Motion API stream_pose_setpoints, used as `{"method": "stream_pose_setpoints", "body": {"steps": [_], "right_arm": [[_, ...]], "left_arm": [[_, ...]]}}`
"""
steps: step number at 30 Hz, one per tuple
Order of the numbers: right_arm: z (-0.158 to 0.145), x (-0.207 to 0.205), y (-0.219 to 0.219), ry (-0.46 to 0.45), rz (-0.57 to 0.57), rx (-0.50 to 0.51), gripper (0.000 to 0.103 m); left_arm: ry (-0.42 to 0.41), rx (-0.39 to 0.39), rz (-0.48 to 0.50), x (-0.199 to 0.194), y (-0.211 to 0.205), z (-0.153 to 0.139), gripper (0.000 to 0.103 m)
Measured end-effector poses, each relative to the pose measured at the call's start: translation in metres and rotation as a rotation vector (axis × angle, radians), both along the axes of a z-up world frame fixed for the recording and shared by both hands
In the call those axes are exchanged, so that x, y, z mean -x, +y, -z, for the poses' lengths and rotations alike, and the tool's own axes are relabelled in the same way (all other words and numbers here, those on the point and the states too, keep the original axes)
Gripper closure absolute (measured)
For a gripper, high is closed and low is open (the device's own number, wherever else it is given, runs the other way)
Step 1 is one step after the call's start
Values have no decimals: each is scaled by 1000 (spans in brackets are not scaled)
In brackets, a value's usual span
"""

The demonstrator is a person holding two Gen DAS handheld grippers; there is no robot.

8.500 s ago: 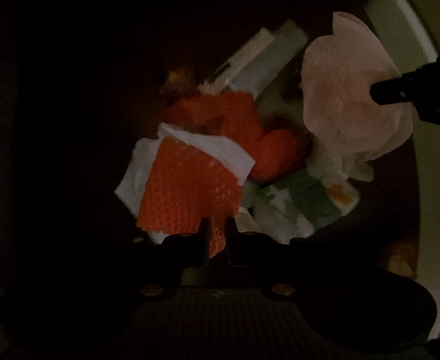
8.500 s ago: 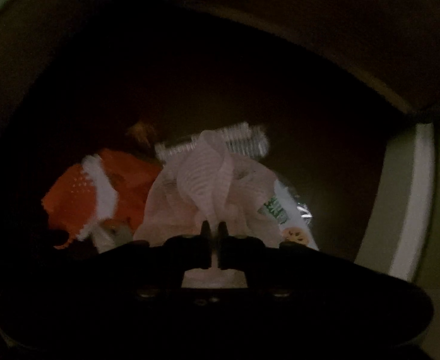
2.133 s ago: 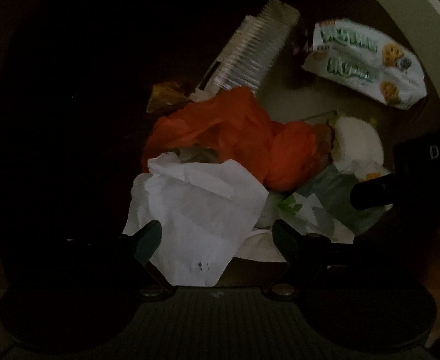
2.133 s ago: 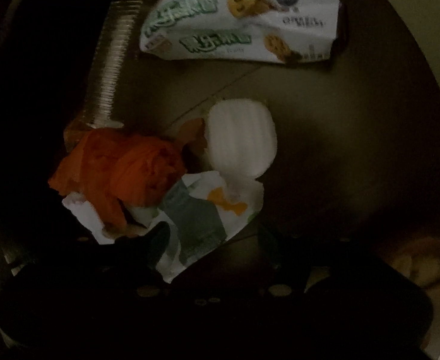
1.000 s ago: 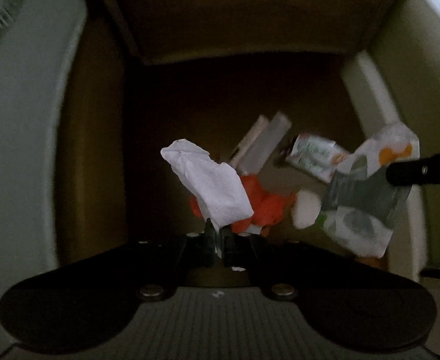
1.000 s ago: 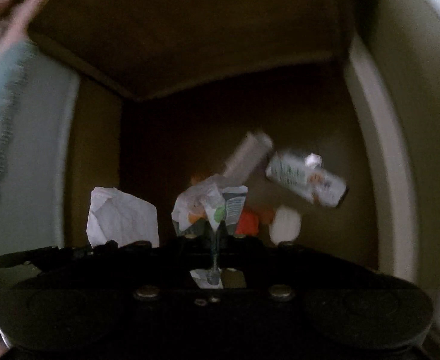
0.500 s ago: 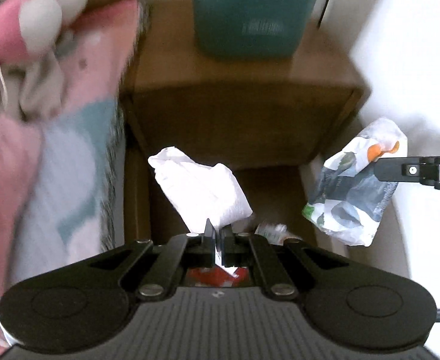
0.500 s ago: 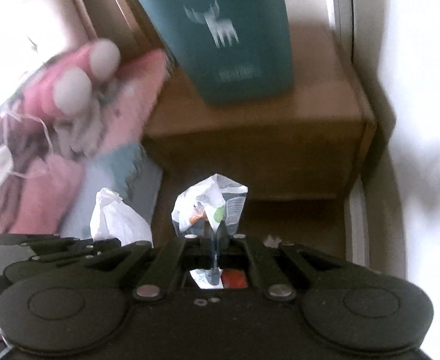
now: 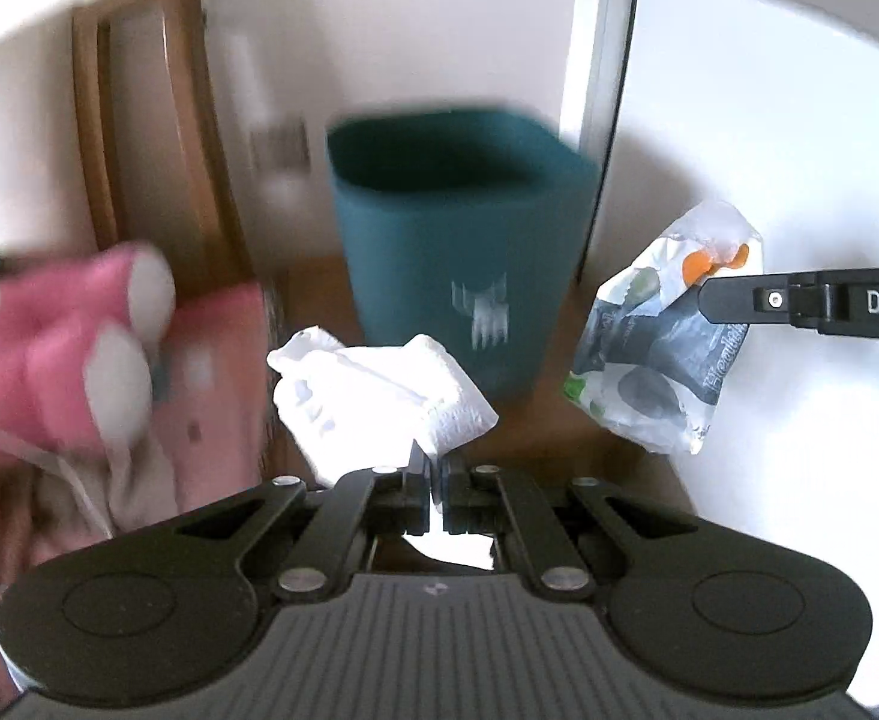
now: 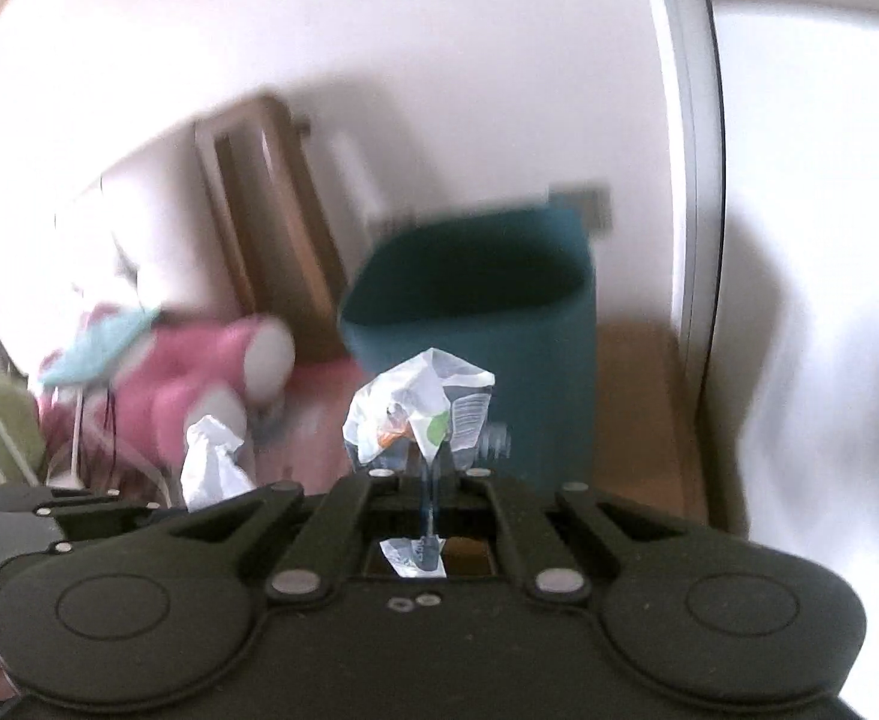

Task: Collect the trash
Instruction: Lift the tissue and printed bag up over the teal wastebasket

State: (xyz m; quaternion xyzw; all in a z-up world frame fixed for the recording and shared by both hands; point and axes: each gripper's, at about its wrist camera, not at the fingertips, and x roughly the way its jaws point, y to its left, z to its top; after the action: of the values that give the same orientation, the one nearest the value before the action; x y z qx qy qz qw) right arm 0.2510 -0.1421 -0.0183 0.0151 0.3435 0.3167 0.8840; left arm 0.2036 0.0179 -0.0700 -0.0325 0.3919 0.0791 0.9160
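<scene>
While the left gripper [image 9: 437, 471] pinches a crumpled white tissue [image 9: 379, 396] and the right gripper [image 10: 429, 468] a snack wrapper [image 10: 421, 414] just before the teal bin [image 9: 457, 240], thin corner grips could slip, dropping either short.

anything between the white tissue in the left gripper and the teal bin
Nothing. In the left wrist view the white tissue hangs in front of the teal bin, with only bare wooden tabletop in the stretch between them.
</scene>
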Motion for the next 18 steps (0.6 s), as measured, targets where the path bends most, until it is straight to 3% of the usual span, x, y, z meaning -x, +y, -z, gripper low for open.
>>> {"method": "stream_pose_setpoints", "body": {"steps": [9, 13, 18], "right_arm": [[-64, -68, 18, -163, 28, -63, 103], [-69, -96, 28, -182, 29, -54, 103], [-54, -124, 39, -139, 35, -39, 103]], "left_arm": [[-229, -22, 41, -62, 8, -90, 100], [-311, -20, 54, -92, 10, -119, 100], [-344, -6, 39, -126, 13, -127, 100]]}}
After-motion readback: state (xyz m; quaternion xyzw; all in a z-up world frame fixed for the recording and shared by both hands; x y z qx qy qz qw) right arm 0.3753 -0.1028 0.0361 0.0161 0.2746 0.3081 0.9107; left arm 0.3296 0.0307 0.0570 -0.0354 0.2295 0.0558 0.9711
